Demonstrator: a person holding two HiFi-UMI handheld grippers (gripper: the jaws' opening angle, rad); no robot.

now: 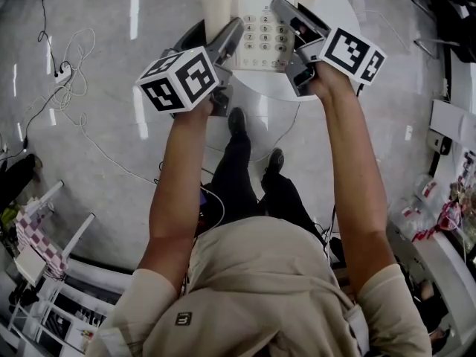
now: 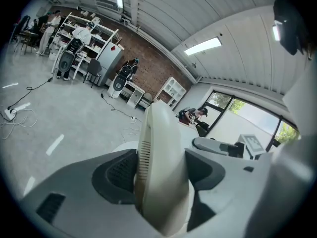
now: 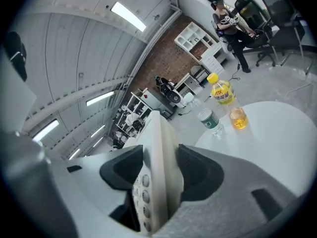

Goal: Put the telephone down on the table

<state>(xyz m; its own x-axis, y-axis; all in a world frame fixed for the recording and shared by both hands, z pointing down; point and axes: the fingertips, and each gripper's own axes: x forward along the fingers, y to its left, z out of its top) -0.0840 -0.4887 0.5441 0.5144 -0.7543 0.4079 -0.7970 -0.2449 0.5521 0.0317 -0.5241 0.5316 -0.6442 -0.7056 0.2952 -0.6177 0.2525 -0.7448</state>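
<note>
- The telephone (image 1: 262, 32) is held over the near part of the round white table (image 1: 331, 2), keypad up toward the head camera. Whether its underside already touches the tabletop cannot be told.
- Its long axis runs straight away from the person, and it is carried between the 2 grippers, 1 on each long side.
- The left gripper (image 1: 227, 50) is pressed onto the cream handset (image 2: 161, 172) on the telephone's left side. In the left gripper view the handset is seen wedged between the 2 dark pads.
- The right gripper (image 1: 297, 43) is pinched on the right edge of the base, and a column of round keys (image 3: 143, 192) is seen just beside its jaws.
- Neither hand is nearer, since the load is shared equally.
- The coming move is judged to turn on 1 relation: the tabletop lies directly beneath, so a level, matched descent of both grippers is called for before either grip is released.
- Farther out on the table, a yellow-capped bottle (image 3: 221, 92), a green-capped bottle (image 3: 210, 120) and a glass of amber liquid (image 3: 238, 117) are stood well apart from the telephone.
</note>
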